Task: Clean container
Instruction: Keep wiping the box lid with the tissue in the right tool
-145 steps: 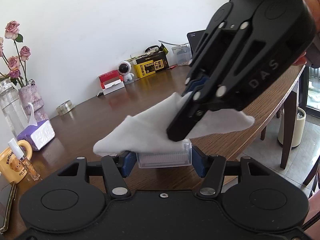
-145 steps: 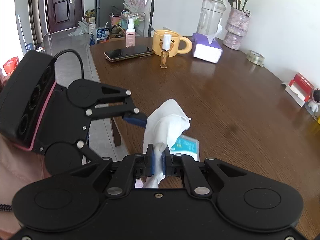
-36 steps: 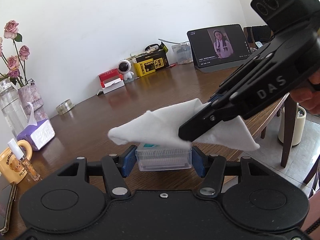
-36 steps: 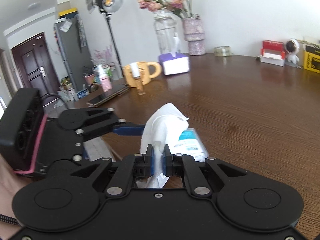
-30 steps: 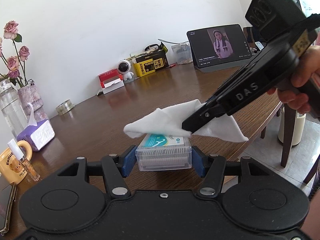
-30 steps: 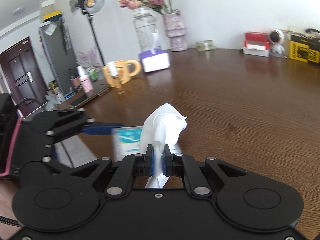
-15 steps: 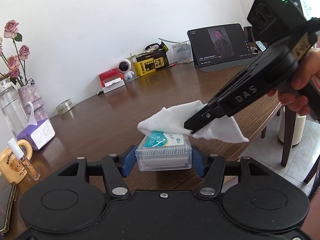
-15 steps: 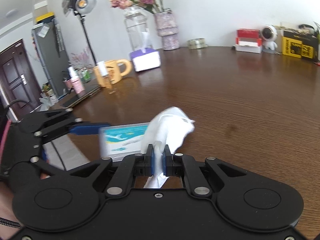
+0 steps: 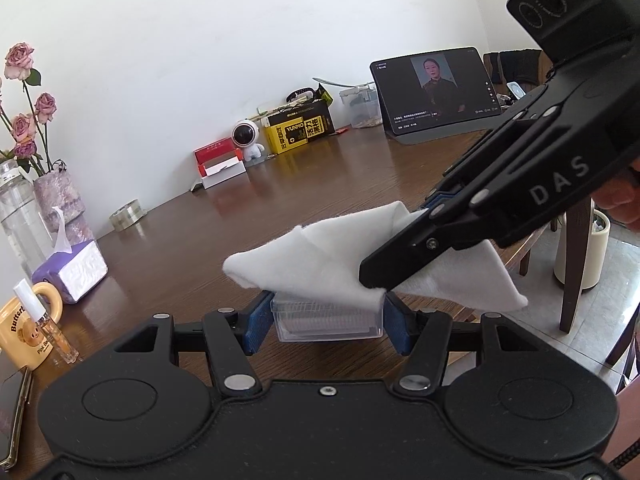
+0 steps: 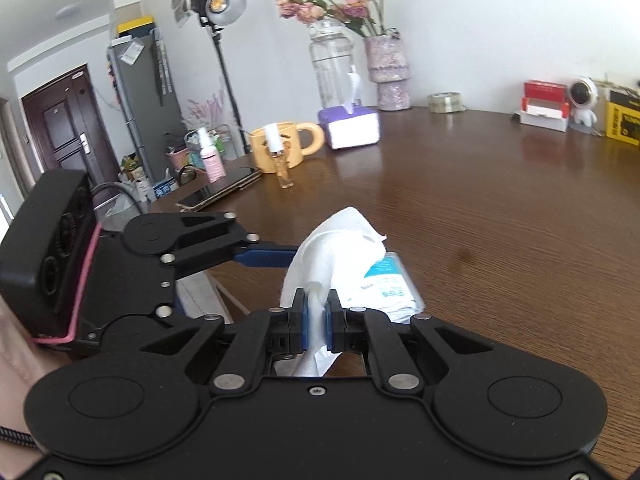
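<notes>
both wrist cameras look closely along their fingers from opposite sides, sharing the table (image 9: 168, 248)

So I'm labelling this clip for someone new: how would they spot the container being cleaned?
Start at the brown wooden table, near its front edge. There the left tongs clamp a small clear plastic box, with a white cloth draped over it. It alone is held off the table.
</notes>
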The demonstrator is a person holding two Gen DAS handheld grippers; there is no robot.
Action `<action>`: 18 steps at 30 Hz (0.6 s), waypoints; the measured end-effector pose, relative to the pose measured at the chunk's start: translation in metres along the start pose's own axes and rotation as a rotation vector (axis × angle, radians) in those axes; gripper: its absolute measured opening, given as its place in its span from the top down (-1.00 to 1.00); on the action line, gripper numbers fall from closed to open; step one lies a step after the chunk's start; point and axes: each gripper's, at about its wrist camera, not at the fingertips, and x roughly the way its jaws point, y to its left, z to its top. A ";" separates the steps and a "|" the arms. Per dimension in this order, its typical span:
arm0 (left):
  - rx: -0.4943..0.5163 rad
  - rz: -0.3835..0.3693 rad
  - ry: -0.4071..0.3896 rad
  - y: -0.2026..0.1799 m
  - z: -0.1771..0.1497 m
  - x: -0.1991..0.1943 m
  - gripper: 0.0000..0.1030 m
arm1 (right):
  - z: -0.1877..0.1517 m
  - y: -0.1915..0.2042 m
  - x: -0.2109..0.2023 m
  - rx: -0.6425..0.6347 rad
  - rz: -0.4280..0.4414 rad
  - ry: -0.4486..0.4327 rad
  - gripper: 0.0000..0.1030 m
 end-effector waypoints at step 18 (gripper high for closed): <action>0.001 -0.009 -0.007 0.001 -0.001 -0.003 -0.11 | 0.006 -0.050 0.017 0.066 -0.137 0.032 0.84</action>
